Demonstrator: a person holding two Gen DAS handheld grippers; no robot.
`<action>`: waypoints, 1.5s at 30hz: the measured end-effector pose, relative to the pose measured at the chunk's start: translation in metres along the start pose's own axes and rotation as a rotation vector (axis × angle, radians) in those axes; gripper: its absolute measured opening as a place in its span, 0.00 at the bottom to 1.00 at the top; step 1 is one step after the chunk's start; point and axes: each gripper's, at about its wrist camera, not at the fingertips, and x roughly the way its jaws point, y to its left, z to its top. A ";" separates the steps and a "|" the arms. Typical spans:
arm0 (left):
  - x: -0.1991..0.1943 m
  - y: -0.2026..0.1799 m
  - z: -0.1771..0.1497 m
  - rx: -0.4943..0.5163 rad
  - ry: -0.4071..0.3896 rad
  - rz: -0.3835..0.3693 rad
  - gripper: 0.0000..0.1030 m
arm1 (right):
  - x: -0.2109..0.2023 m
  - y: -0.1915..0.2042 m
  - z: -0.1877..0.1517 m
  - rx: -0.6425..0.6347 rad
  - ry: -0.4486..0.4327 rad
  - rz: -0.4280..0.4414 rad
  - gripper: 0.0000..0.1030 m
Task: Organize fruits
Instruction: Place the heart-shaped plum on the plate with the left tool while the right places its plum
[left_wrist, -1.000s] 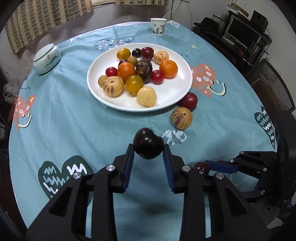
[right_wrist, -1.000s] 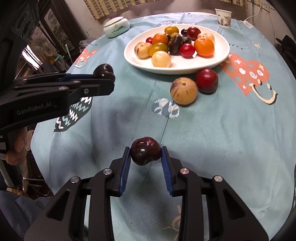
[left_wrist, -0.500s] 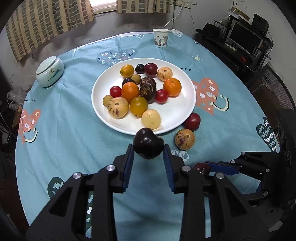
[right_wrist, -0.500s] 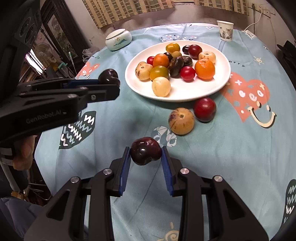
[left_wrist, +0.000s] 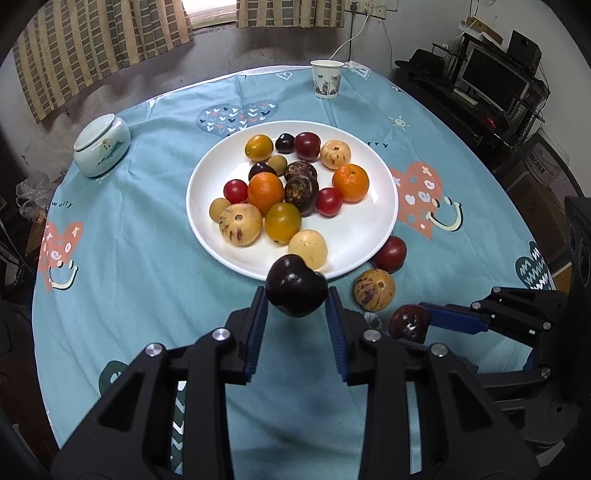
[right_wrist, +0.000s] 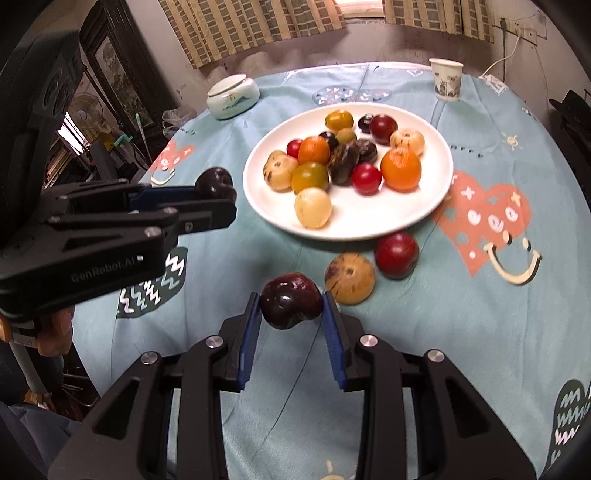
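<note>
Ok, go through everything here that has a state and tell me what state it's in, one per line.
Left tool: shut on a dark plum, held above the table.
Right tool: shut on a dark red plum, held above the table.
White plate: loaded with fruit, near side bare.
Red plum: loose on the tablecloth.
Speckled melon: loose on the tablecloth.
Lidded jar: lid on.
Paper cup: upright.

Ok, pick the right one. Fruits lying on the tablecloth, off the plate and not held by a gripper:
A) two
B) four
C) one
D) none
A: only a red plum and a speckled tan fruit lie on the tablecloth just off the white plate; the left gripper and right gripper each hold one dark plum.
</note>
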 end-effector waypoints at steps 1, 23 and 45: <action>0.000 0.001 0.001 -0.003 0.000 0.000 0.32 | -0.001 -0.001 0.002 0.001 -0.005 -0.001 0.33; -0.009 0.012 0.045 -0.027 -0.070 0.028 0.32 | -0.017 -0.012 0.054 -0.030 -0.101 -0.071 0.33; 0.059 0.036 0.110 -0.087 -0.025 0.064 0.32 | 0.041 -0.057 0.134 -0.023 -0.087 -0.150 0.33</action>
